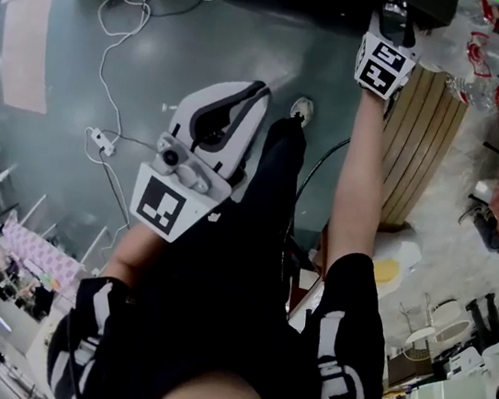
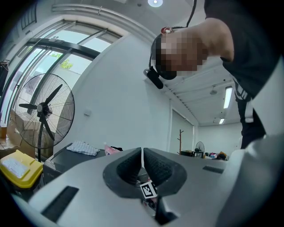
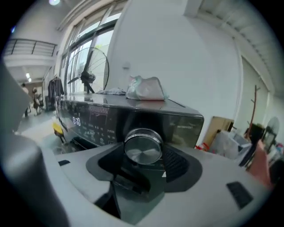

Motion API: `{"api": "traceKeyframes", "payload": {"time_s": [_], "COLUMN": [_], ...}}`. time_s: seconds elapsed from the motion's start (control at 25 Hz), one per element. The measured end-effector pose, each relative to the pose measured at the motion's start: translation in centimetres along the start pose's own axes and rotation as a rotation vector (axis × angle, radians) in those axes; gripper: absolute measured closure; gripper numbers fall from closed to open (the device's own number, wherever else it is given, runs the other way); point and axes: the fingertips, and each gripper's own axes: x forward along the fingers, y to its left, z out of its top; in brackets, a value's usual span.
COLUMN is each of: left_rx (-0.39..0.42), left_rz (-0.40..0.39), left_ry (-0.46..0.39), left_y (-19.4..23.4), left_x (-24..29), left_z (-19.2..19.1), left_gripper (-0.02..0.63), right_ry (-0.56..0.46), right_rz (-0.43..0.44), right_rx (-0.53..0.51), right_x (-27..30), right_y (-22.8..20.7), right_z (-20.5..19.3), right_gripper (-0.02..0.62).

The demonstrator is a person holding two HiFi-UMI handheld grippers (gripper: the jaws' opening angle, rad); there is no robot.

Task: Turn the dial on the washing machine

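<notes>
Brushed-silver dial sat between the jaws of the right gripper, which were closed on its rim. The dark washing machine panel stood directly behind it, its lit display off to the claw's left. The left gripper had its jaws pressed together on nothing, a standing fan far to its left.

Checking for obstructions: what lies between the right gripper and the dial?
Nothing: the right gripper view shows the round silver dial sitting between the right gripper's fingers.
</notes>
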Motion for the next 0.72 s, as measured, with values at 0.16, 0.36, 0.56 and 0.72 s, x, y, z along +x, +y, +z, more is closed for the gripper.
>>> {"api": "traceKeyframes", "payload": {"time_s": [0.16, 0.36, 0.56, 0.72], "left_rx": [-0.007, -0.012, -0.014, -0.018], "left_rz": [-0.004, -0.012, -0.009, -0.011], "left_ry": [-0.002, 0.004, 0.003, -0.001], "left_y": [0.1, -0.1, 0.1, 0.0], "left_x": [-0.2, -0.2, 0.0, 0.2], "left_z": [-0.2, -0.5, -0.4, -0.4], "left_gripper": [0.572, 0.572, 0.572, 0.572], "right_ry": [-0.037, 0.01, 0.007, -0.008], "right_rz": [0.176, 0.005, 0.089, 0.186], "right_rx": [0.493, 0.029, 0.223, 0.429], "right_x": [0.3, -0.1, 0.4, 0.2], "right_y": [-0.8, -0.2, -0.1, -0.7], "right_z": [-0.2, -0.3, 0.1, 0.3], "right_gripper": [0.31, 0.264, 0.31, 0.308]}}
